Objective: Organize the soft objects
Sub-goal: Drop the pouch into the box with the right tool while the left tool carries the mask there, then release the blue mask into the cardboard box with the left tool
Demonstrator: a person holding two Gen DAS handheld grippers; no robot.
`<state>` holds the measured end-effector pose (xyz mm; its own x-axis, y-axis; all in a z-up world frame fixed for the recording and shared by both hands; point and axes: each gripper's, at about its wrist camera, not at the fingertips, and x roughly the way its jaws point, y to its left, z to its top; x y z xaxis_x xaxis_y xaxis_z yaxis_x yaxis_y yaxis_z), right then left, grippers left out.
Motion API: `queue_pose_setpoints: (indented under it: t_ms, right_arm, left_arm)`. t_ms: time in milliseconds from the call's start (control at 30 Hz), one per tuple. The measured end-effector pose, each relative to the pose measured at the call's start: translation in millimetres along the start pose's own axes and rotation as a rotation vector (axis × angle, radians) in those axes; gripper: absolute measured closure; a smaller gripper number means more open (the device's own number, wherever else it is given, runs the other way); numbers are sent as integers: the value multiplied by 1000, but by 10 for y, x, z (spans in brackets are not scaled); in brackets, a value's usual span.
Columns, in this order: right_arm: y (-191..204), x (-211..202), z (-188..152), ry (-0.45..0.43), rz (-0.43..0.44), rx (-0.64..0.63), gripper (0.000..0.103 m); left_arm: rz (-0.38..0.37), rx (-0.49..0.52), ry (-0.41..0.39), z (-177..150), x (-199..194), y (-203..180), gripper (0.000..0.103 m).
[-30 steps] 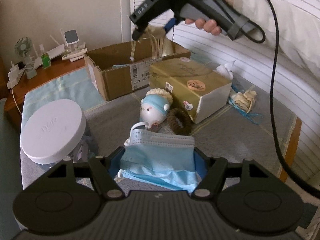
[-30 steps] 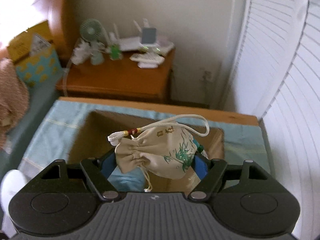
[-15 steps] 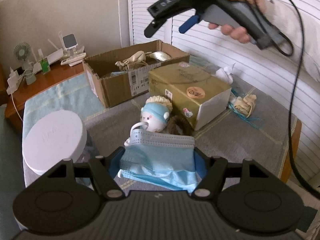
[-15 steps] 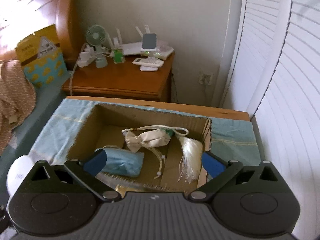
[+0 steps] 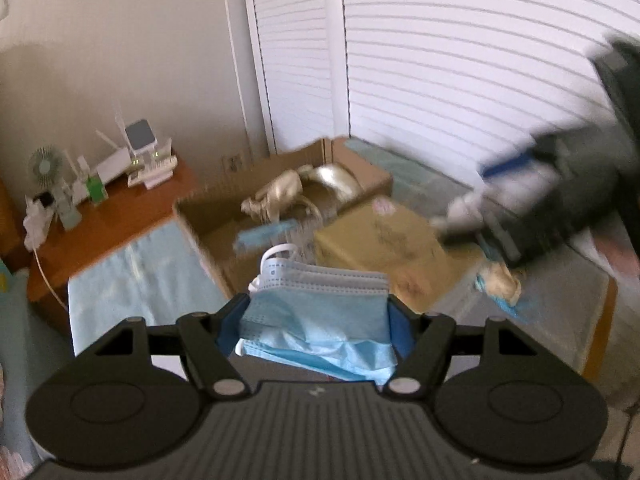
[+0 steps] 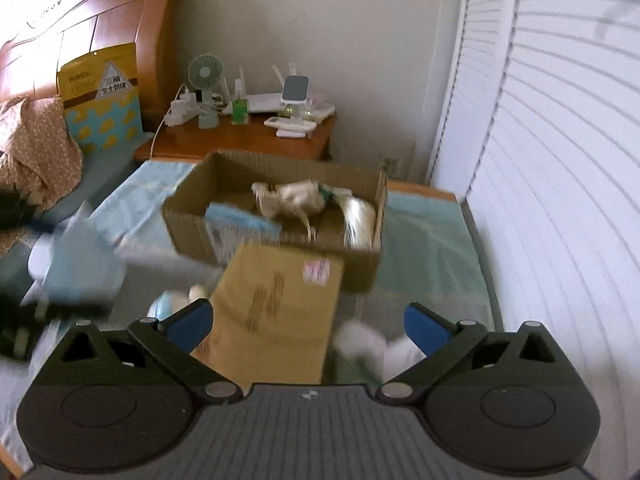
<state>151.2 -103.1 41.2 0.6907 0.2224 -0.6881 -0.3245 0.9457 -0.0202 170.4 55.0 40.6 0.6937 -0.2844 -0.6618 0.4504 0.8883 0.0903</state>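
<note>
the left gripper is clamped on a stack of blue face masks, its blue pads pressing the stack from both sides, with the white ear loops sticking out at the upper left and the lower layers crumpled and hanging toward the camera. the masks are held in the air above the grey-covered table, in front of an open cardboard box. inside that box lie a cream drawstring pouch, a pale tassel against the right wall and a blue mask at the near left corner. just in front of the box sits a closed yellow-brown carton with a pink sticker on top. the right gripper has its jaws spread wide with nothing between them; it hovers over the carton, with a crumpled white tissue near its right finger and a small blue-capped doll just beside its left finger, both blurred. in the left view the right gripper is a dark smear at the right edge. a wooden nightstand behind the table carries a small green fan and a white router.
</note>
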Motion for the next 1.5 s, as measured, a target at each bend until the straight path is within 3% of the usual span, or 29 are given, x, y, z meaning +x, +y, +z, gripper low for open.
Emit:
queue_pose_setpoints:
  t_ms: [200,400,667,733,800,867,1067,1500]
  right_arm:
    - [91,-198,-300,-31,-43,-12,0]
    - [11,-330,-409,-56,0,53,0]
    - [-88,-306,-439,-49,2,74,0]
    - [-120,-294,-460,-44,-1,81,0]
    - [-147,-284,-480,-40,4,88,0]
    - [-162,-281,-498,-37,2,88,0]
    - [-188,-297,-528,-38,3,98,0]
    - [-204,-289,-680,-9,-6,91,0]
  left_arm:
    - [1,4,-24,525,323,-6,32]
    - [17,-88,-7,956,845,-3,32]
    - [24,-186,41,1117,1383,-52,31]
    - [22,-213,33,1098,1465,-53,18]
    - [14,-246,47,1086,1508,-62,17]
    - [-19,-256,56,1077,1521,-65,16]
    - [2,-239,43,1034,1395,-91,16]
    - [53,-177,-42,710,685,-229,8]
